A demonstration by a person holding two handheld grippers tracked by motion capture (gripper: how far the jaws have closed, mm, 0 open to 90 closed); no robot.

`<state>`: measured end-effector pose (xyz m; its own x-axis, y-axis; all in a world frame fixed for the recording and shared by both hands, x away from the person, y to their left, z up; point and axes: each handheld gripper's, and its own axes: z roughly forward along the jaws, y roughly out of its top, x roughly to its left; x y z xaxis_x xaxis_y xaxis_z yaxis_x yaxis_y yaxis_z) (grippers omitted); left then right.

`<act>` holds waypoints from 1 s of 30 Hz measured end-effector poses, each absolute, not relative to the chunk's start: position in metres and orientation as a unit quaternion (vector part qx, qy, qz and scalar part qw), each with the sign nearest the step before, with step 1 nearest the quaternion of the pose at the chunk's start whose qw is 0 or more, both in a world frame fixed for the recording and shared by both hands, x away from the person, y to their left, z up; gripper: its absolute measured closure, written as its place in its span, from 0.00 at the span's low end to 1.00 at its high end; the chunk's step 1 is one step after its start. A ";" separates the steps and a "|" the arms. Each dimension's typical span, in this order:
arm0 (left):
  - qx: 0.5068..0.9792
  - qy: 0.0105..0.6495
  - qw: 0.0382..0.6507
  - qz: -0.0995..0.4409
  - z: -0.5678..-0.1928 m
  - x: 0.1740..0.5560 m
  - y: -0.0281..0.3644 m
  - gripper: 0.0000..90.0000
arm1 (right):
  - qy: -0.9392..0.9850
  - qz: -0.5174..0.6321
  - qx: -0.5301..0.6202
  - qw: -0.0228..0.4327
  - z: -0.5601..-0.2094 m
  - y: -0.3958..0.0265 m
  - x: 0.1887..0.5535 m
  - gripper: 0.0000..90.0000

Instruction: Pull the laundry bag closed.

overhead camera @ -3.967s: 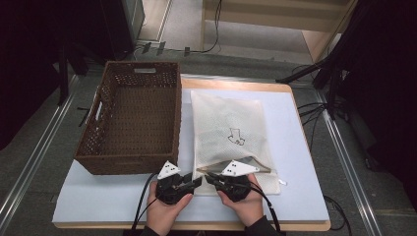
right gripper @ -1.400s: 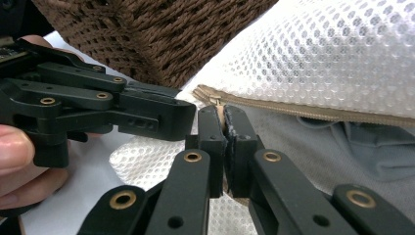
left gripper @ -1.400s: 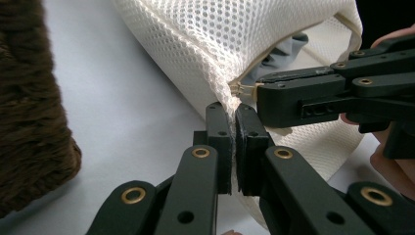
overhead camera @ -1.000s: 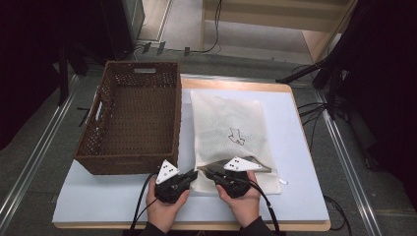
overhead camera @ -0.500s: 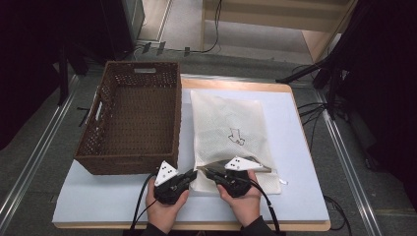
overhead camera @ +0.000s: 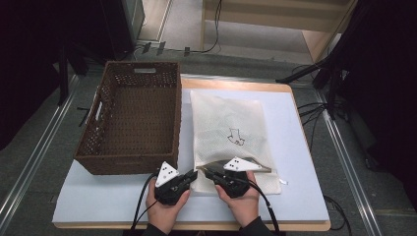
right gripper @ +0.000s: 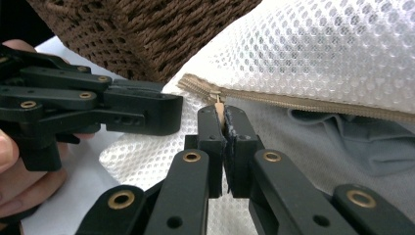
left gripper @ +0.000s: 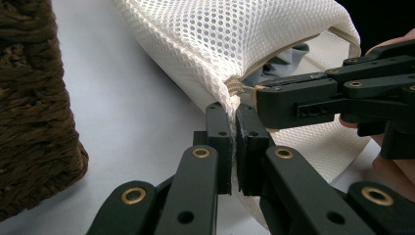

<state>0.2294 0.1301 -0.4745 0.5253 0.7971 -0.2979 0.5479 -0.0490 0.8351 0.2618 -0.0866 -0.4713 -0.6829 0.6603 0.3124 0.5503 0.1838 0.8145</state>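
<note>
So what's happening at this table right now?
A person works on a white mesh laundry bag lying on the table beside a brown woven basket. The left hand-held gripper is shut on the bag's corner at the end of the zipper. The right hand-held gripper is shut on the zipper pull. The zipper is partly open, and grey fabric shows inside the bag.
</note>
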 end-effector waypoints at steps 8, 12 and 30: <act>0.721 0.462 0.503 0.119 -0.475 0.230 0.128 0.97 | 0.757 0.509 0.407 0.047 -0.474 -0.084 0.265 0.96; 0.724 0.456 0.505 0.115 -0.475 0.230 0.128 0.97 | 0.754 0.512 0.408 0.051 -0.473 -0.084 0.266 0.95; 0.721 0.464 0.502 0.115 -0.475 0.230 0.129 0.97 | 0.756 0.515 0.397 0.073 -0.470 -0.082 0.263 0.98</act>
<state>0.2296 0.1289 -0.4747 0.5437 0.7839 -0.2999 0.5530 -0.0659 0.8305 0.2629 -0.0825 -0.4697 -0.6747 0.6749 0.2986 0.5249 0.1544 0.8371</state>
